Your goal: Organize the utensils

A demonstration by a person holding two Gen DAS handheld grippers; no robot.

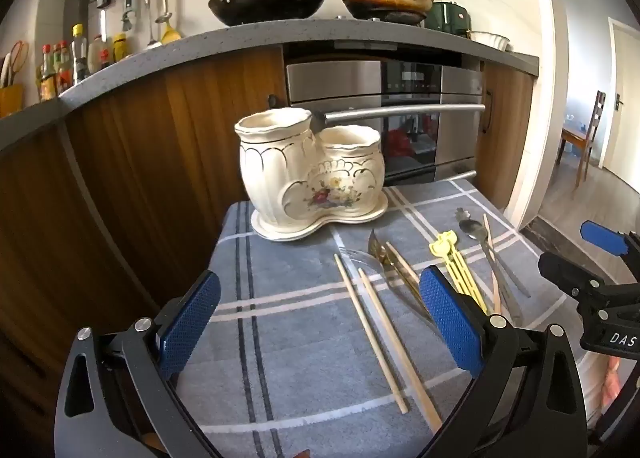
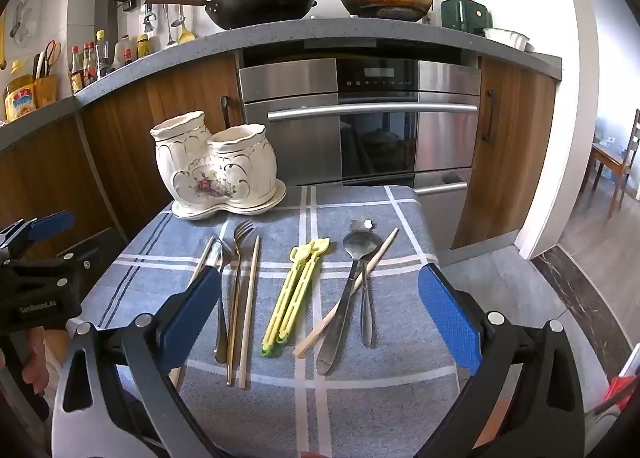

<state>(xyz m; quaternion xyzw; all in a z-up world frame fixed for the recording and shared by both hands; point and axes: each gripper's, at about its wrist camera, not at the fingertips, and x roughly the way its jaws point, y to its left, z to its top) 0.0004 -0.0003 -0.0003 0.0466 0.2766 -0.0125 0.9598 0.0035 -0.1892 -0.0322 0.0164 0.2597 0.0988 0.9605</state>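
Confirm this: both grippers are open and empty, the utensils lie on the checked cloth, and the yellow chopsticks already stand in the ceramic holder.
Not quite. The yellow chopsticks lie flat on the cloth, not in the holder, as the right wrist view shows. The rest holds: left gripper and right gripper are open and empty.

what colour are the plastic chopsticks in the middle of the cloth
Pale yellow-green plastic chopsticks, clearest in the right wrist view.
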